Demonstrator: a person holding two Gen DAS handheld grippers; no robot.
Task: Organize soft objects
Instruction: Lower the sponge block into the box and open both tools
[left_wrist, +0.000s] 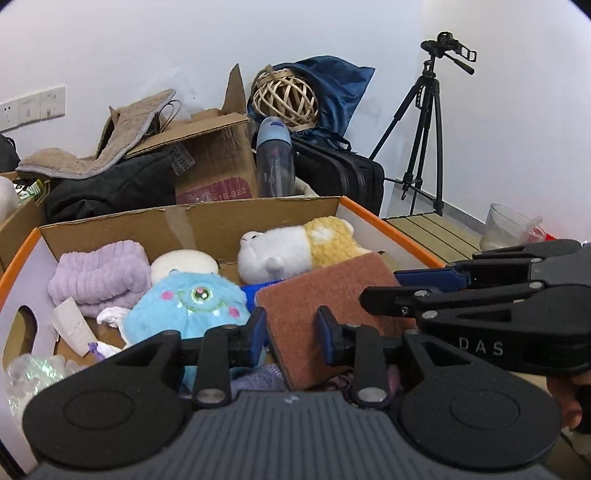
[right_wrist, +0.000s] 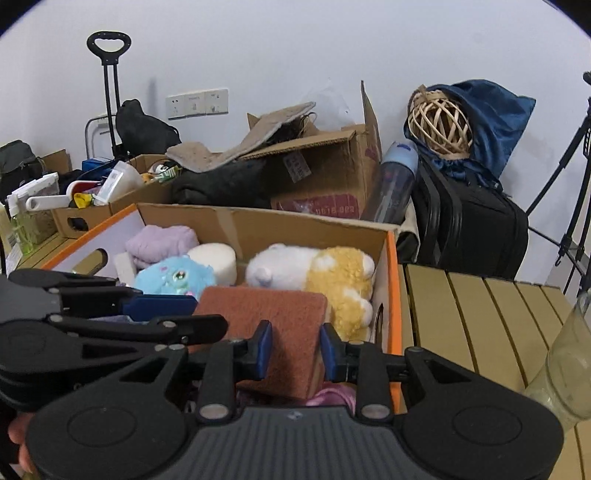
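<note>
From the left wrist, the left gripper (left_wrist: 290, 334) hangs over the near edge of the cardboard box (left_wrist: 192, 221), its fingers (left_wrist: 257, 334) parted at a middling gap with nothing between them that I can be sure of — the brown scouring pad (left_wrist: 328, 299) rises just beyond, toward twelve to one o'clock, tilted up on edge. The blue monster plush (left_wrist: 188, 306) sits at eleven o'clock, the purple towel (left_wrist: 98, 275) further out at ten, the white-and-yellow plush (left_wrist: 295, 245) at twelve. The right gripper (left_wrist: 380, 291) reaches in from three o'clock. From the right wrist, the right gripper (right_wrist: 295, 350) has the pad (right_wrist: 266, 314) between its fingers (right_wrist: 264, 347), both blue tips against its sides — it looks held, long axis running away toward twelve. The left gripper (right_wrist: 207, 317) crosses in at nine o'clock. The right one is nearer, and I judge it carries the placing. The worktop (right_wrist: 480, 317) lies at three o'clock.
</note>
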